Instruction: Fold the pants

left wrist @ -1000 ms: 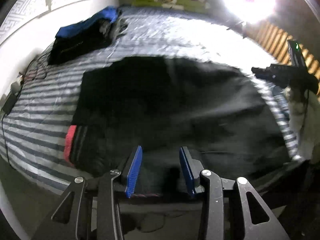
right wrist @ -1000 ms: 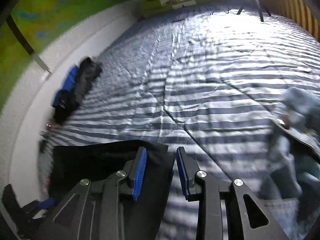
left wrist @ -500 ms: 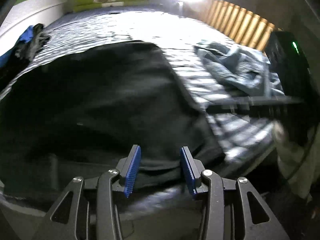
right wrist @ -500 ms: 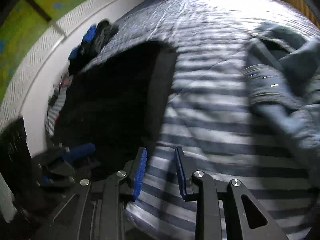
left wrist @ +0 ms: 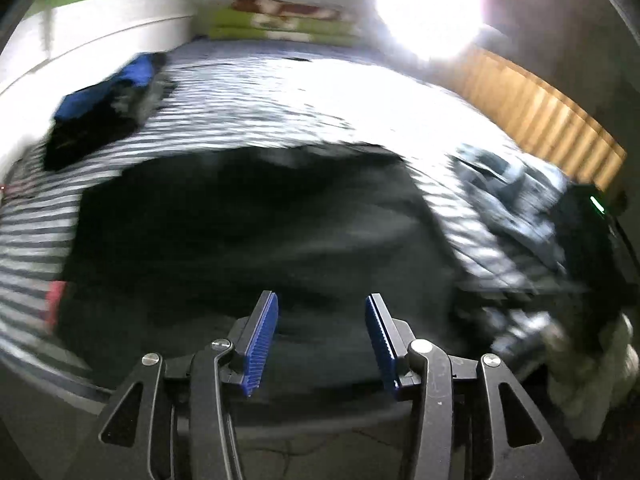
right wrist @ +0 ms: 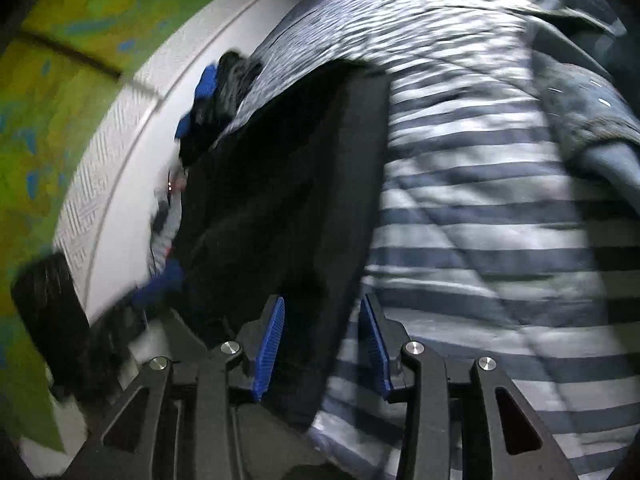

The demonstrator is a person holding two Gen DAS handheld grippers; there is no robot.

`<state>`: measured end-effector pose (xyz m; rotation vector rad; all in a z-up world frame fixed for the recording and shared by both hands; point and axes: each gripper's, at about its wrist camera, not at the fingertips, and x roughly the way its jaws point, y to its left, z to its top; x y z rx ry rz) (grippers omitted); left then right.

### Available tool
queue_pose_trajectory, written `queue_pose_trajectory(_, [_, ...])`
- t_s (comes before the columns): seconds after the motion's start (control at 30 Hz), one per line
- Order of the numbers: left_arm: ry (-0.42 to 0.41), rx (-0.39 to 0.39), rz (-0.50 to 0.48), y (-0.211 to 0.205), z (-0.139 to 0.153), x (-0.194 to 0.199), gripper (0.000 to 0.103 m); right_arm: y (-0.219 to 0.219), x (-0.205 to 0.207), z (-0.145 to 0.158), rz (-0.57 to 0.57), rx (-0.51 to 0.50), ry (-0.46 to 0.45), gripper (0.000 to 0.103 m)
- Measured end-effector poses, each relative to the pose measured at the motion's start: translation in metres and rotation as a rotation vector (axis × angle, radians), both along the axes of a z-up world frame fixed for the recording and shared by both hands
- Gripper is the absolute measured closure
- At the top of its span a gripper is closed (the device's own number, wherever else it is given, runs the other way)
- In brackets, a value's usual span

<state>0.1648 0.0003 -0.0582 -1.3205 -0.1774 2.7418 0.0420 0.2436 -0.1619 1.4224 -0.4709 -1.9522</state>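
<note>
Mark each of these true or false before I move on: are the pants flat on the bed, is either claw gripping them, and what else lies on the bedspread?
1. The black pants lie spread on the striped bedspread. True.
2. The left claw is clamped on the pants. False: its jaws are opening with nothing pinched between them.
3. A blue and black clothes pile sits near the white wall. True.
4. The right claw holds a red towel. False: its jaws are opening, empty, over the pants' edge.
5. Grey-blue clothing lies beside the pants. True.
</note>
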Motion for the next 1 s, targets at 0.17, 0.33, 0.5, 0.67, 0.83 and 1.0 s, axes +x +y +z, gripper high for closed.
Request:
queue_pose_trajectory(0.17, [0.026, 0.015, 0.047, -0.037, 0.016, -0.043, 0.053, -0.012, 0.006, 0.006, -0.001, 0.037, 0.036, 0.086])
queue_pose_trajectory(0.33, [0.032, -0.074, 0.014, -0.017, 0.010, -0.121, 0.052, -0.010, 0.004, 0.006, -0.020, 0.009, 0.011, 0.089])
queue_pose_trajectory(0.5, [-0.114, -0.116, 0.013, -0.013, -0.047, -0.171, 0.051, -0.008, 0.006, 0.006, -0.019, -0.001, 0.006, 0.091])
queue_pose_trajectory(0.67, [-0.026, 0.001, 0.046, -0.024, -0.022, -0.161, 0.048, -0.001, 0.005, 0.006, -0.026, -0.045, -0.022, 0.093])
queue_pose_trajectory(0.83, [0.006, 0.034, 0.112, -0.042, -0.011, -0.119, 0.047, 0.005, 0.003, 0.016, -0.039, -0.099, -0.039, 0.095])
queue_pose_trajectory(1.0, [-0.083, -0.014, 0.118, -0.045, -0.050, -0.088, 0.038, 0.003, 0.004, 0.032, -0.046, -0.132, -0.026, 0.095])
